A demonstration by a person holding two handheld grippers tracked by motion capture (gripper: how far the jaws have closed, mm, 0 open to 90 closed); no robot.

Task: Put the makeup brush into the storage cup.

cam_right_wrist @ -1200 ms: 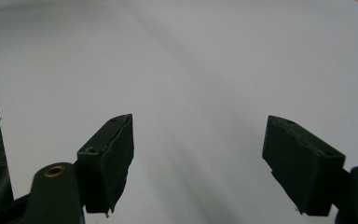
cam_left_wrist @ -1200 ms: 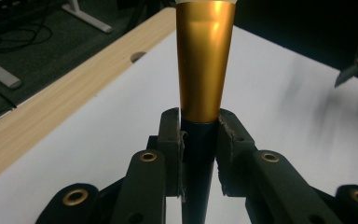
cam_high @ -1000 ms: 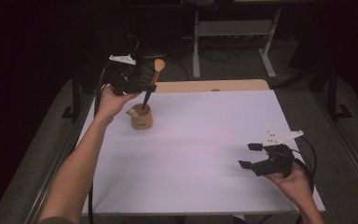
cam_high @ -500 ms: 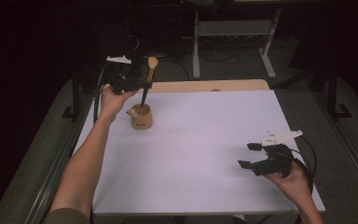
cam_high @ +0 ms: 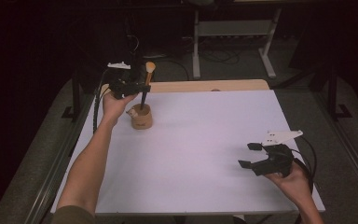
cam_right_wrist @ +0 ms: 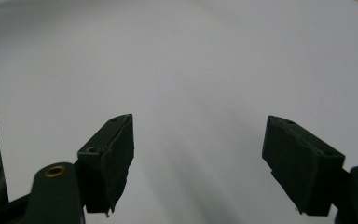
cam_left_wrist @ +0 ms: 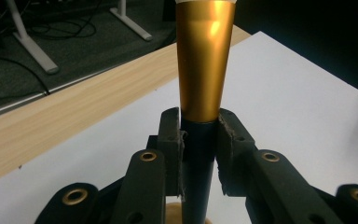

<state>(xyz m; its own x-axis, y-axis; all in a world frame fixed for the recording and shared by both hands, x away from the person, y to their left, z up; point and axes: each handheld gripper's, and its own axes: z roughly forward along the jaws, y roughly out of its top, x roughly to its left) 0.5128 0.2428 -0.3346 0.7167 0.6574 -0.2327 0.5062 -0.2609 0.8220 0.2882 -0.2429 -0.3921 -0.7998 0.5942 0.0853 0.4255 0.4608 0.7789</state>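
**Brush held over holder, left side**

Makeup brush (cam_high: 145, 86) stands nearly upright at the far left of the white worktop (cam_high: 200, 154), its dark handle clamped between the jaws of the left hand-held gripper (cam_high: 142, 87). The left gripper view shows the grip plainly: both pads press on the black shaft just below the gold ferrule (cam_left_wrist: 205, 60), a sensible hold, since the flare above would stop the brush sliding down through the jaws. Lower end of the handle sits at or inside the mouth of the small wooden holder (cam_high: 141, 118) (whether it touches the bottom I cannot tell). Bristle tip points up and slightly away from the person.

Right hand-held gripper (cam_high: 251, 155) rests low near the right front corner, well apart from the holder, jaws spread wide with nothing between them; likely parked out of the way while the left does the work.

Against the frames a second and half a second back: the brush has gone from a clear rightward lean to nearly vertical, and the left hand has lifted and drawn slightly back. Holder unmoved. Right gripper has not shifted.
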